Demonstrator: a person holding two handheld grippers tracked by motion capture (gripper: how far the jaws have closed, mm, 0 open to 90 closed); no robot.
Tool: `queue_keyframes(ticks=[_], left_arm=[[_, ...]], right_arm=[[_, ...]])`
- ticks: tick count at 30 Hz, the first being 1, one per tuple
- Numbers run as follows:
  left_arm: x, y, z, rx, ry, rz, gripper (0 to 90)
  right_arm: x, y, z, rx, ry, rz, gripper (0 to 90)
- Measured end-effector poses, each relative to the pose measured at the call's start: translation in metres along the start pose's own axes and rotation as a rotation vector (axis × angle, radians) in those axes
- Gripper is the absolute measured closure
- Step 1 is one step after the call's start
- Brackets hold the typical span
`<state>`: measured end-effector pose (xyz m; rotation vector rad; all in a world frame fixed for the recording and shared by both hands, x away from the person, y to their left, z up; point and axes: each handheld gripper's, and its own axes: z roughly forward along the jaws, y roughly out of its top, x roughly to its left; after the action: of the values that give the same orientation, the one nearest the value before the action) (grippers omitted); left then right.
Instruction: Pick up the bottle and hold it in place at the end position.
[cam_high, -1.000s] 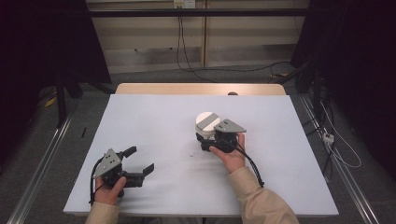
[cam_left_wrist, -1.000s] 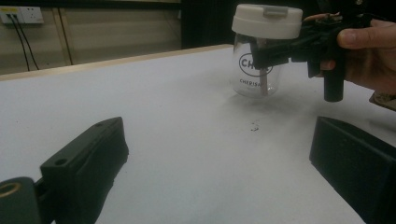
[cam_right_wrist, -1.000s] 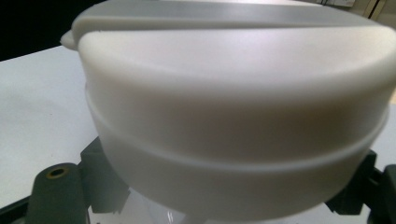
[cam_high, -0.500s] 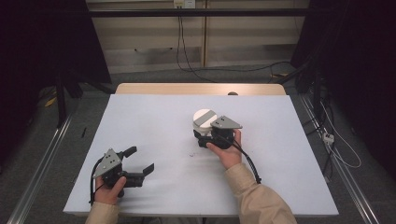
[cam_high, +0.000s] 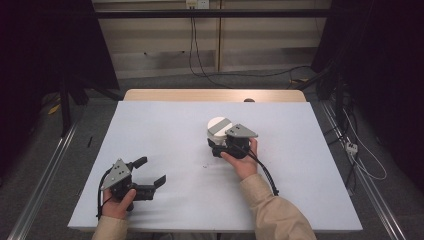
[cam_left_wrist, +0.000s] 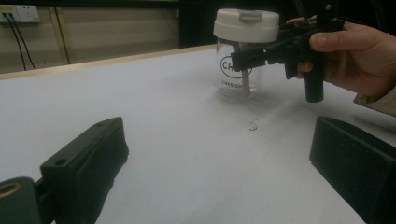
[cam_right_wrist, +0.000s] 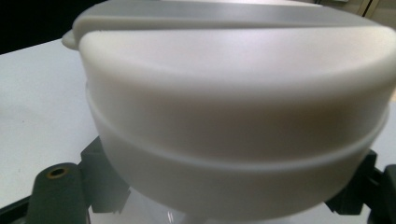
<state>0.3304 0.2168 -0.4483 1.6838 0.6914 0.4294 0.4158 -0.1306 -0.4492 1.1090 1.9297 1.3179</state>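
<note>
Now the white table (cam_high: 165, 130) is seen spread wide under the high view, its wooden edge (cam_high: 210, 95) showing along the far side. Right of its middle, a clear jar (cam_left_wrist: 236, 77) with black lettering is stood upright on the surface, capped by a white lid (cam_high: 218, 126) with a grey flap (cam_left_wrist: 250, 16). The right gripper (cam_high: 220, 145) is held level against the jar just under the lid, and its 2 jaws are clenched on the glass body from both sides, as seen from the left gripper view. Near the front left corner, well apart from the jar, the left gripper (cam_high: 150, 172) is held low with its jaws spread wide and nothing between them. A small speck (cam_left_wrist: 252, 126) is seen on the surface just in front of the jar.
</note>
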Motion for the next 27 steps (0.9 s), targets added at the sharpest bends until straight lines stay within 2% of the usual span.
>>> queue_keyframes(ticks=[14,21,27], left_arm=[[0.0,0.0,0.001,0.007,-0.005,0.005,3.7],[0.0,0.0,0.001,0.007,-0.005,0.001,3.7],[0.0,-0.001,0.001,0.013,-0.007,-0.001,3.7]], right_arm=[[0.001,-0.003,0.006,0.006,0.003,0.004,18.6],[0.005,0.0,0.009,0.004,0.015,-0.021,18.6],[0.006,-0.002,0.012,0.004,0.019,-0.019,18.6]])
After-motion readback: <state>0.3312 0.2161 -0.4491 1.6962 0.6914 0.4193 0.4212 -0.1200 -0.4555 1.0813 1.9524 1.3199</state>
